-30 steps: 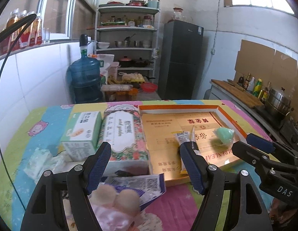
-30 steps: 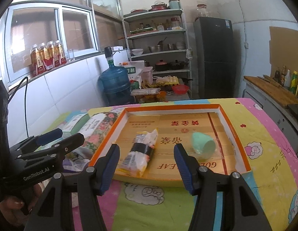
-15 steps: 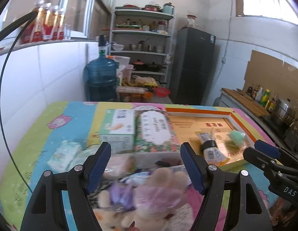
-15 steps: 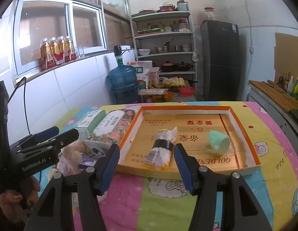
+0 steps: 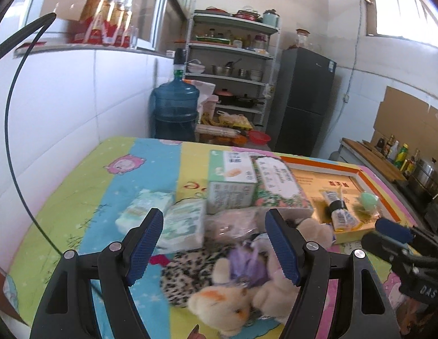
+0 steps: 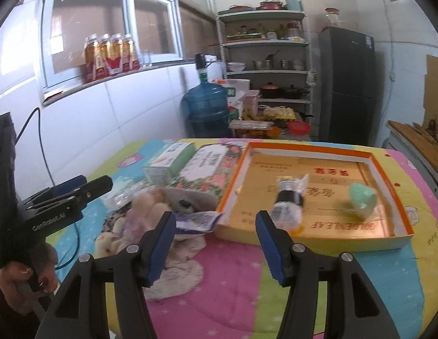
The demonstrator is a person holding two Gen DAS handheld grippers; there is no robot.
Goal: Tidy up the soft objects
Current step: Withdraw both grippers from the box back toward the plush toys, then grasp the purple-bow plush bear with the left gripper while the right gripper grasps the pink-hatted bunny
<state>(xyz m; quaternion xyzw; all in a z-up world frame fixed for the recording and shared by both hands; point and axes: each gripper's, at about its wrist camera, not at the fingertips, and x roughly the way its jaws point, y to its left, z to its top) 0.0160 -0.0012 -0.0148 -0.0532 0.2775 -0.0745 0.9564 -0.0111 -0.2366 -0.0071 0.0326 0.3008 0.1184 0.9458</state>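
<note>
Bench [image 5: 86, 197]: covered by a bright cartoon-print cloth in yellow, blue, green and pink stripes; it carried everything below.
Tray [image 6: 380, 163]: a shallow orange-rimmed box lid on the right of the bench, its gold floor printed with characters.
Tissue pack [image 5: 278, 183]: floral, lying flat just left of the tray, touching its rim.
Box [image 5: 231, 178]: green and white, just beside the tissue pack on its left.
Plush toys [image 5: 233, 288]: a cream bear with a purple bow lay in a heap with a leopard-print piece, on the cloth in front of the box and tissue pack, outside the tray.
Wipes [image 5: 185, 223]: two small soft packets left of the heap, near the box.
Left gripper [image 5: 213, 243]: jaws spread wide with nothing between the pads, hanging over the near edge of the plush heap.
Right gripper [image 6: 216, 243]: jaws parted and empty, hovering above the cloth before the tray's near left corner.
Tube [image 6: 288, 200]: a wrapped packet with a black band, lying inside the tray.
Cup [image 6: 361, 199]: pale green, on its side inside the tray, right of the tube and apart from it.
</note>
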